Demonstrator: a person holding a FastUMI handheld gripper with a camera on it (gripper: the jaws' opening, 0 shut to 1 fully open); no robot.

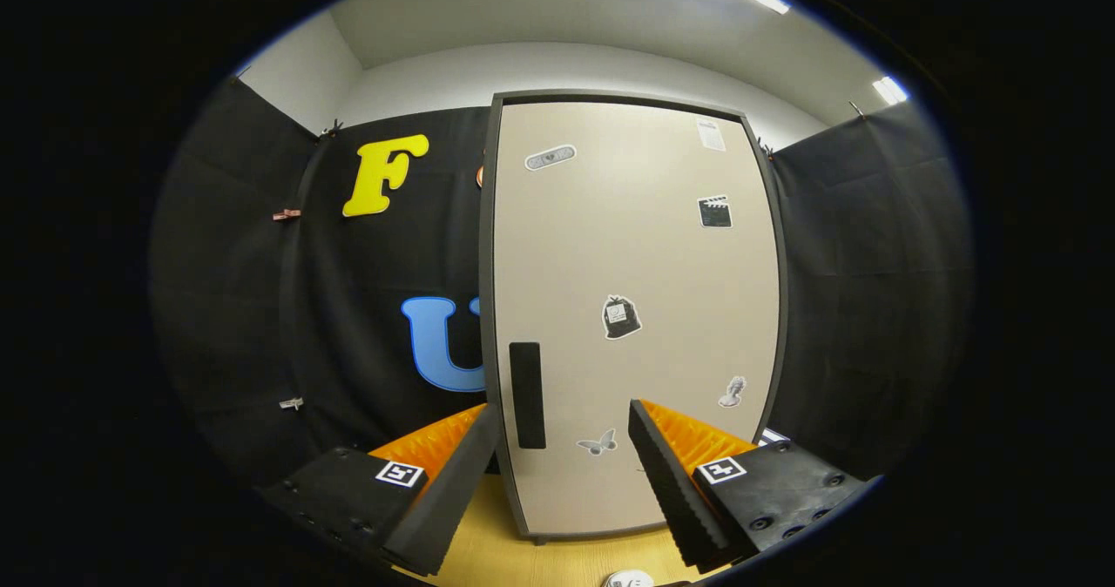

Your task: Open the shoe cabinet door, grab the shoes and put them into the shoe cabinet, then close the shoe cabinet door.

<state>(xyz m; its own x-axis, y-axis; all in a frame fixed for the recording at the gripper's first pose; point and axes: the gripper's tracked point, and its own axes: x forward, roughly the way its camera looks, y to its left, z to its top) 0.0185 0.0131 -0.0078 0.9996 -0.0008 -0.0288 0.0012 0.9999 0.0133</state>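
Straight ahead, beyond the fingers, the shoe cabinet [636, 308] stands upright on a pale wooden surface [488, 543] with its beige door [645, 247] closed, stickers scattered over it. A dark vertical handle [527, 394] sits near the door's left edge, just ahead of the left finger. The hand-held gripper [562, 448] is spread wide, holding nothing.

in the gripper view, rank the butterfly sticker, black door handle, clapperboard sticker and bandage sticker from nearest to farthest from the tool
The tool is open before the closed door.
1. Butterfly sticker, between the fingers, low on the door.
2. Black door handle, just above the left finger.
3. Clapperboard sticker, upper right.
4. Bandage sticker, top left.
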